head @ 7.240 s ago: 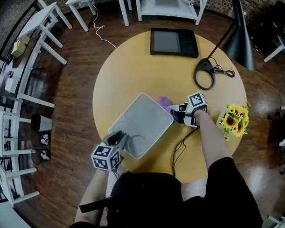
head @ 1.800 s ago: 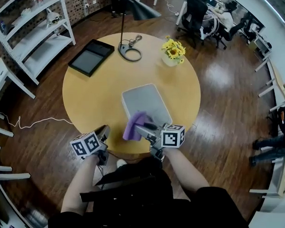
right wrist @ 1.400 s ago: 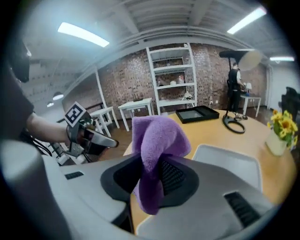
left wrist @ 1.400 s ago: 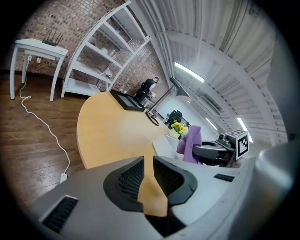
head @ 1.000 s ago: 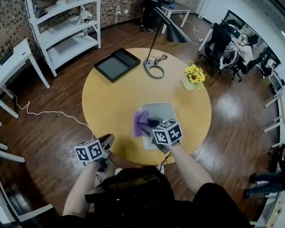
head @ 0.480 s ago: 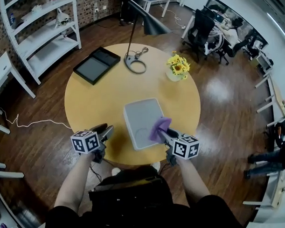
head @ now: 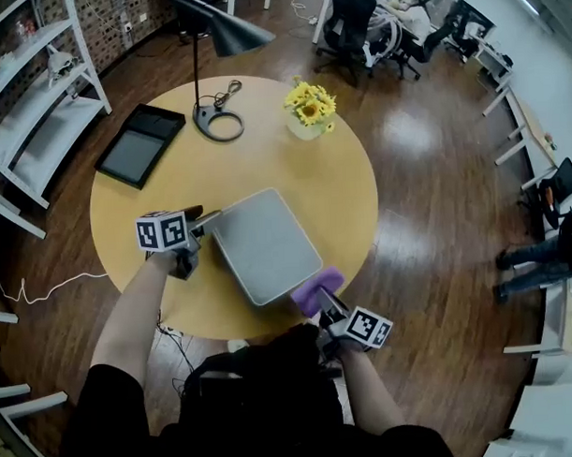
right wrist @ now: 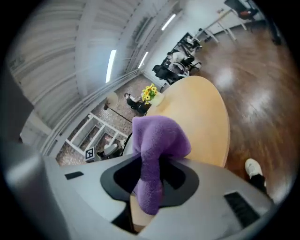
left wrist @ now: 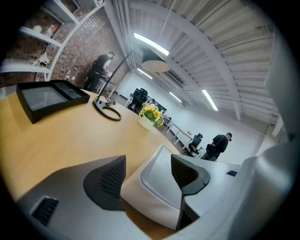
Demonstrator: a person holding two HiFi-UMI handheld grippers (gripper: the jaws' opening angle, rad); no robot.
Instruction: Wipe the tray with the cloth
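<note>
Purple cloth [head: 314,286] hangs bunched in the right gripper [head: 323,303], low and right of centre in the head view. Its 2 fingers [right wrist: 180,180] are clenched on the fabric, which spills out above and below them. The cloth sits at the near edge of the round yellow desk [head: 162,176], just beside the lower right corner of the grey tray [head: 263,247] and not on it. The tray lies flat in the middle of the frame. At its upper left corner is the left gripper [head: 209,219]. Its fingers have just been opening and now stand wide and released, with the tray's corner between them.
</note>
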